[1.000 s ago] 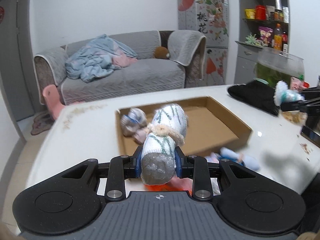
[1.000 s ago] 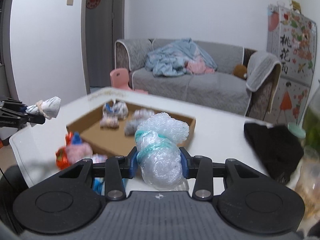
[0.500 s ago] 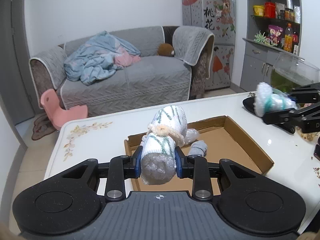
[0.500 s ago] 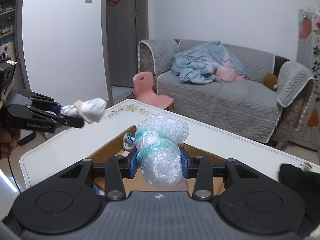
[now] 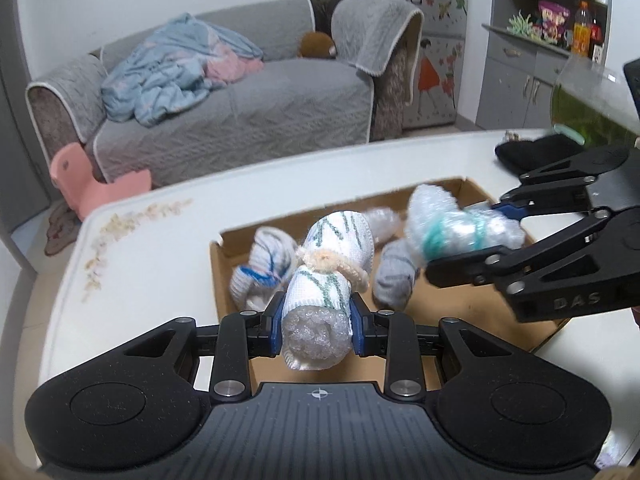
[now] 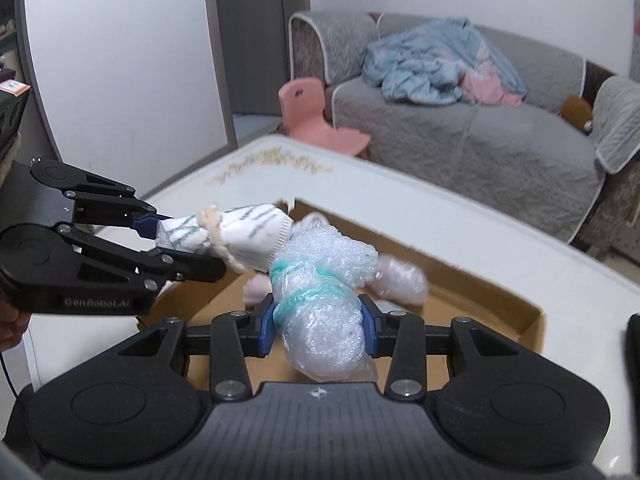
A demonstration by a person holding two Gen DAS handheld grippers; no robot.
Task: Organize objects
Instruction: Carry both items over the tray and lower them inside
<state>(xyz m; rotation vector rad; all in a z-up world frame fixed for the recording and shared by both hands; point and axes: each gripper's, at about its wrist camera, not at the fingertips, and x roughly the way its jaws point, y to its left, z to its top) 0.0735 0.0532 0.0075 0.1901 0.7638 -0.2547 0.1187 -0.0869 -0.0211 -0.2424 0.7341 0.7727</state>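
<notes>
My left gripper is shut on a white sock bundle with green stripes and a beige tie, stuffed with bubble wrap. It hangs over the near left part of a shallow cardboard box on the white table. My right gripper is shut on a bubble-wrap bundle bound with teal tape, held over the same box. In the left wrist view the right gripper comes in from the right with that bundle. The two bundles hang close together. Three wrapped bundles lie inside the box.
A black cloth lies on the table's far right. Beyond the table stand a grey sofa with a blue blanket, a pink child's chair and a cabinet with shelves. A glass bowl stands at the right edge.
Both grippers have swung in over the cardboard box from opposite sides and dipped slightly, each still gripping its bundle. The two bundles now hang close together above the box.
</notes>
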